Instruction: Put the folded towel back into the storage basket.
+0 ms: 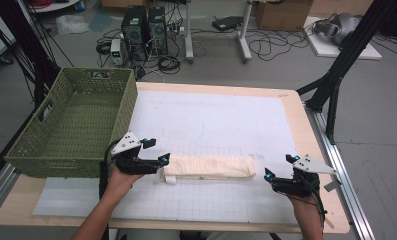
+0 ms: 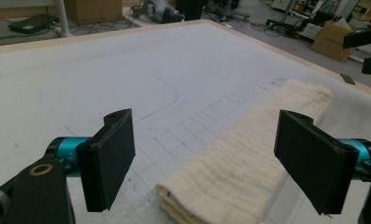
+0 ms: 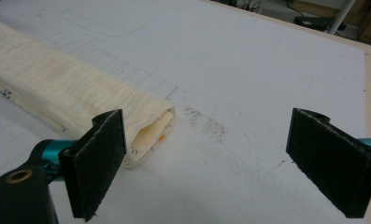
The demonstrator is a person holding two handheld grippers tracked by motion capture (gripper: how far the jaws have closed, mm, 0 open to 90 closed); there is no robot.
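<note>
Folded towel [image 1: 209, 167] lies lengthwise between two spread grippers: left gripper [image 1: 156, 151] hovers at its near end, right gripper [image 1: 278, 166] just beyond the other.

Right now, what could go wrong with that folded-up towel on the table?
The folded towel lies in loose layers, so if the open left gripper pinches only the top ones, it might unfold. The open right gripper sits apart from the towel's other end, so a one-sided lift could let that end sag. The green basket stands close by; a swing might bump it.
</note>
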